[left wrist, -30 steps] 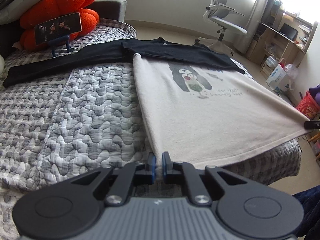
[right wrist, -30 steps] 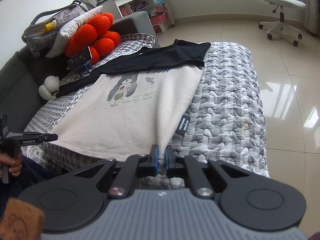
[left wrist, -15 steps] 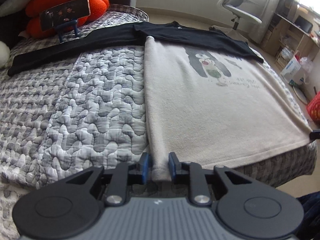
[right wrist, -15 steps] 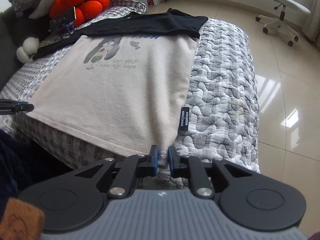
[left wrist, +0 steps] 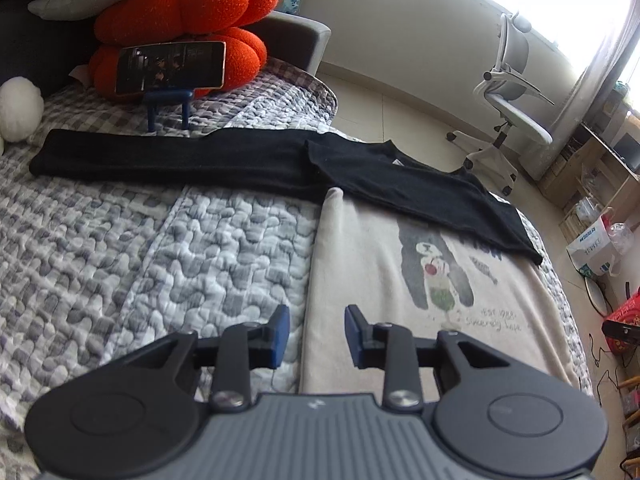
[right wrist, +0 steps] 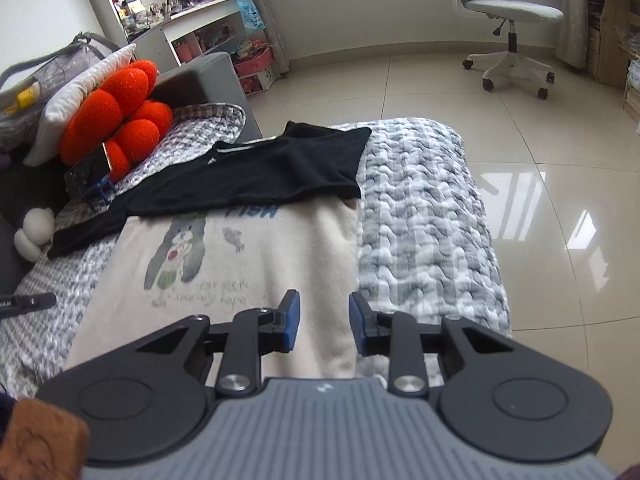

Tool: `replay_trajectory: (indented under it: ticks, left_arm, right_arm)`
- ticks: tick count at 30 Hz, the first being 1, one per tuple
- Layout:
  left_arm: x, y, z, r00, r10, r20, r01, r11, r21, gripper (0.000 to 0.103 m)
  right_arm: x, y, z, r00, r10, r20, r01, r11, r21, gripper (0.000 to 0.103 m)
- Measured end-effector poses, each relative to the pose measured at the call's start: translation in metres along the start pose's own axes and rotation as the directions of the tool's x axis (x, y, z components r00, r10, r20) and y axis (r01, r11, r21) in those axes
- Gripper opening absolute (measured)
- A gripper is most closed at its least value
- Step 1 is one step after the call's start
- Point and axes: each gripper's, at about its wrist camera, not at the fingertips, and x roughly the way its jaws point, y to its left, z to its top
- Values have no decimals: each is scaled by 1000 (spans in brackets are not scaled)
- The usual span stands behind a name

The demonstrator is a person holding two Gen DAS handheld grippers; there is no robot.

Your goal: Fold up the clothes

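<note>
A cream cotton T-shirt with a grey dog print (left wrist: 420, 292) lies flat on the grey-and-white quilted bedspread (left wrist: 140, 264), its folded left edge running ahead of and below the left gripper (left wrist: 314, 336). That gripper's jaws have just been opening and stand apart, gripping nothing. The right gripper (right wrist: 323, 328), over the shirt's right edge, has also just been opening and is empty. Beyond both, a black garment (left wrist: 360, 172) lies across the shirt's top, an orange plush cushion (left wrist: 188, 12) farther off.
</note>
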Motion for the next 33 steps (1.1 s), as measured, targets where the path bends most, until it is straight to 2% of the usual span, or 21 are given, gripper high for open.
replay_trajectory:
  ticks: [5,10,13,17,19,22,25,28,30,31,32,33]
  left_arm:
    - [29,-11,52,999,10,49,-8,999,-52,34]
    - [81,-12,94,998,12,59,-5,993,-120,35]
    - [119,-10,104,999,1,46,5,990,-139,36]
    - [157,-5,113,1000,4,24,-1,995,-105,39]
    - [167,-2,119,999,-15,32,18,996,-92,41]
    - [178,-1,124,997,-58,41,61,995,-84,41]
    - [186,-9,123,997,-53,52,55,998,-27,41]
    - [194,-18,122,998,-35,53,34,999,32,37]
    - [197,-22,122,999,-36,41,34,998,52,9]
    - [197,-21,123,999,-36,38,34,998,48,0]
    - [197,-19,124,999,-34,39,32,999,43,0]
    - [195,-18,125,998,-29,54,27,999,38,0]
  right_arm:
    - [31,-2,38,999,8,35,-10,999,54,31]
    - [56,-17,73,996,-7,89,-5,991,133,31]
    - [77,-25,79,995,-6,100,-10,987,161,31]
    - [115,-28,80,999,-10,40,5,992,125,31]
    - [126,-32,89,998,-33,48,27,991,131,31]
    - [137,-38,104,997,-9,83,-4,987,160,31]
    - [155,-35,114,997,-31,66,24,994,110,31]
    - [173,-33,117,997,-67,45,64,995,71,31]
    - [181,-32,116,996,-78,35,76,995,56,31]
    - [183,-31,114,996,-79,33,77,996,42,19]
    - [180,-30,116,995,-87,49,86,996,27,9]
    - [177,-29,118,993,-95,65,94,996,11,8]
